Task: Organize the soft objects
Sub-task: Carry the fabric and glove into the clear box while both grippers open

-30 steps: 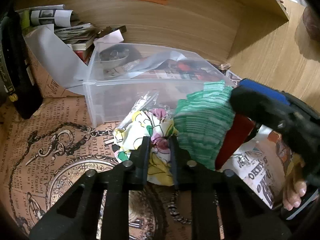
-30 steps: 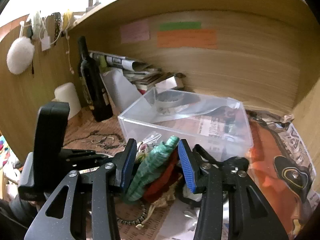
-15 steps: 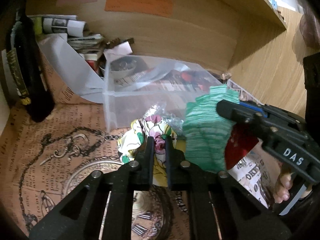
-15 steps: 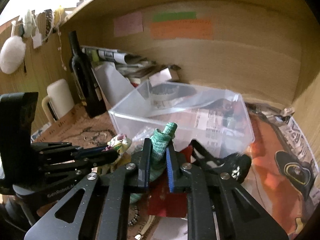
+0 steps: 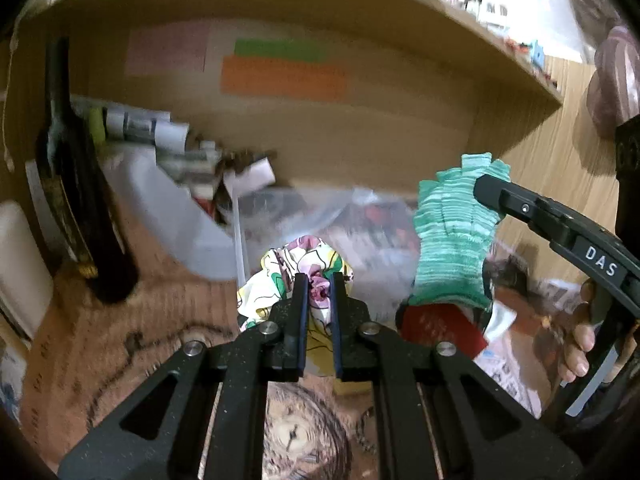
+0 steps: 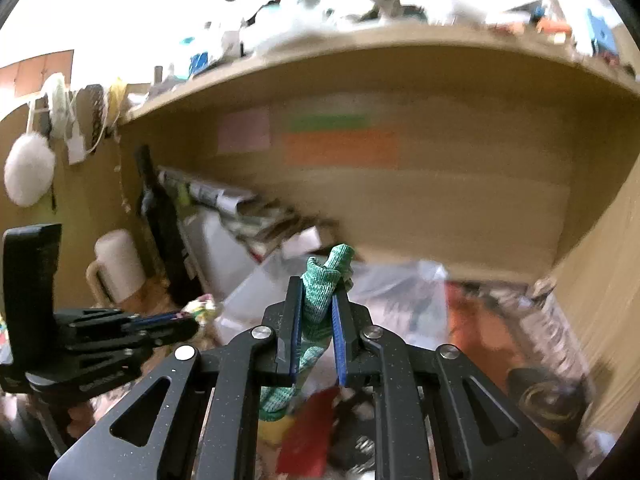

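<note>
My left gripper (image 5: 318, 286) is shut on a floral cloth (image 5: 280, 264), white with yellow, pink and green, and holds it above the table. My right gripper (image 6: 316, 300) is shut on a green striped knit cloth (image 6: 324, 280) with a red card tag (image 6: 308, 432) hanging below it. In the left wrist view the green cloth (image 5: 452, 240) hangs at the right with its red tag (image 5: 436, 326). In the right wrist view the left gripper (image 6: 188, 318) shows at the left with the floral cloth (image 6: 204, 308). A clear plastic bin (image 5: 320, 216) stands behind both cloths.
A dark wine bottle (image 5: 76, 184) stands at the left, a white mug (image 6: 118, 264) beside it. Rolled papers and books (image 5: 160, 136) lie behind the bin. A wooden back wall (image 5: 360, 128) and a shelf above (image 6: 360, 52) enclose the space. A clear plastic bottle (image 6: 556, 332) lies at the right.
Both grippers have risen with their cloths, lifting them off the table. The right gripper closed on the green cloth one second ago and stays shut.
</note>
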### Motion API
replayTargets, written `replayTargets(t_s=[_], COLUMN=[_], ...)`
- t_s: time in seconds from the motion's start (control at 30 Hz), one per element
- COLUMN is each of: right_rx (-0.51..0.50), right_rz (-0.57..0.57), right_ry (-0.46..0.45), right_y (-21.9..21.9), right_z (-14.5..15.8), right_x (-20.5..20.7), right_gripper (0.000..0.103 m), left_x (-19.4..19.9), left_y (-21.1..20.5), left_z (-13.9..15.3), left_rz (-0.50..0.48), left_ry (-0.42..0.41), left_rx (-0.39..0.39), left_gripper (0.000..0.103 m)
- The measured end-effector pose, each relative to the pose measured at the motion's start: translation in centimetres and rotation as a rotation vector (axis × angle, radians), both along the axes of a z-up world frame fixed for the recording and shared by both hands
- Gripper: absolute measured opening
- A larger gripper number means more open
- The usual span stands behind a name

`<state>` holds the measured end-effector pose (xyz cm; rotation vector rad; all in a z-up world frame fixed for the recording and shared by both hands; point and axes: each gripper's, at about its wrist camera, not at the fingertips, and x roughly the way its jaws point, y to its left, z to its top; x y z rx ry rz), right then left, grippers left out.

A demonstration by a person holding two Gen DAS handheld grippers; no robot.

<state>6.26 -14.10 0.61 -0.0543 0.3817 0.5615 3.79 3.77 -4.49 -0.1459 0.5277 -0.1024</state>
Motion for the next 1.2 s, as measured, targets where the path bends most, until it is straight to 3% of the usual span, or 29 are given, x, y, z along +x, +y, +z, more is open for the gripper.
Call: replayTargets(t_s=[0.2,0.47,0.87,1.2], right_rx=[-0.007,-0.084,-0.212,-0.254], right_rz=[-0.045,-0.085,-0.049,-0.009], right_ry=[-0.041,-0.006,0.162,0.272], right_y=[-0.5,-0.2,0.6,0.8], right_z=[1.2,0.1,-4.0,-6.6], right_x=[1.8,5.9,11.9,14.1], right_gripper=[0.012,0.012,0.012,0.013], left_x=[1.6,6.5,14.2,16.7], left_y=[0.3,0.4,0.0,-1.1], left_z=[2.5,3.0,-1.7,-4.9], left_rz=[0.014,0.012,-0.003,-0.028], left_ry=[-0.049,-0.010,0.183,0.258], left_rx=[0.020,0.046,0.085,0.122], left_gripper=[0.009,0.009,0.009,0.009])
